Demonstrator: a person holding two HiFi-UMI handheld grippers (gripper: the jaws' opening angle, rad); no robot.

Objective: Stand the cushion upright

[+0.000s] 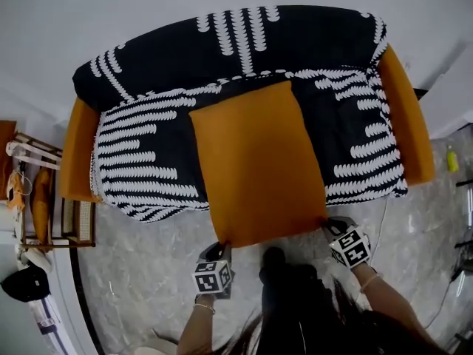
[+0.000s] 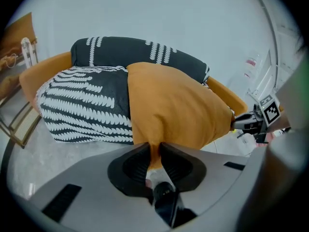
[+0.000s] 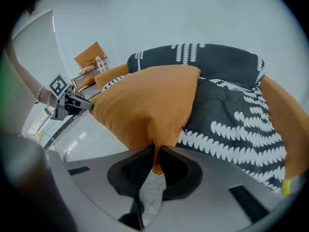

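Note:
An orange square cushion lies tilted on the sofa seat, its near edge lifted past the sofa's front. My left gripper is shut on the cushion's near left corner, the fabric pinched between both jaws. At the near right corner my right gripper is shut on the cushion in the same way. The left gripper view shows the right gripper at the far corner, and the right gripper view shows the left gripper.
The sofa has a black-and-white patterned cover and orange arms. A wooden rack with orange items stands at the left. A yellow bottle stands on the floor at the right. The marble floor lies before the sofa.

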